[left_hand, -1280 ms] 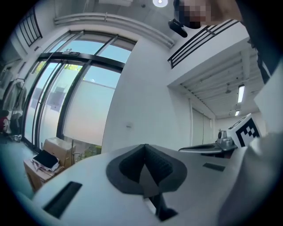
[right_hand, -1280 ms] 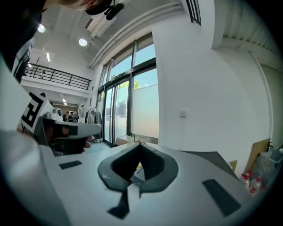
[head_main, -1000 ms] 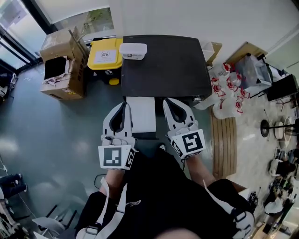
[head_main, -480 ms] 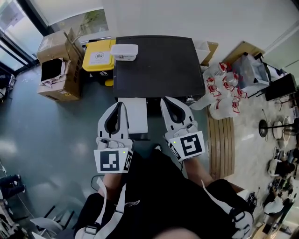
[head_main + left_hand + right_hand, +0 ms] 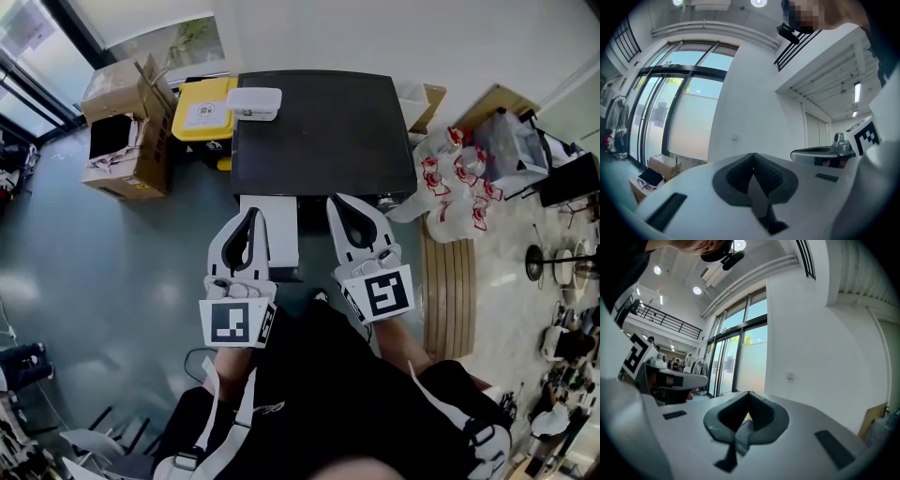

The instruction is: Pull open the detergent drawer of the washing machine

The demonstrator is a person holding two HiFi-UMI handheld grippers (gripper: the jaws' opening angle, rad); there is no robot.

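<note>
Black-topped washing machine stands against the wall ahead of you, seen from above. Its white detergent drawer projects from the front edge toward you, on the left half of the machine front.

Your left gripper lies over the drawer's left edge, pointing at the machine. Its jaws are pressed together, pad against pad, with nothing between them, as the left gripper view confirms. Whether its body touches the drawer cannot be told from above.

Your right gripper sits just to the right of the drawer, apart from it, tips near the machine's front edge. Its jaws are likewise closed on nothing, as the right gripper view shows. Both grippers are held roughly parallel, marker cubes nearest your body.

Surroundings noted:
- A white lidded box rests on the machine's top, at its rear left corner.
- A yellow container stands just left of the machine.
- Cardboard boxes stand further left.
- Clear bags with red print lie to the right, beside a slatted wooden board.
</note>
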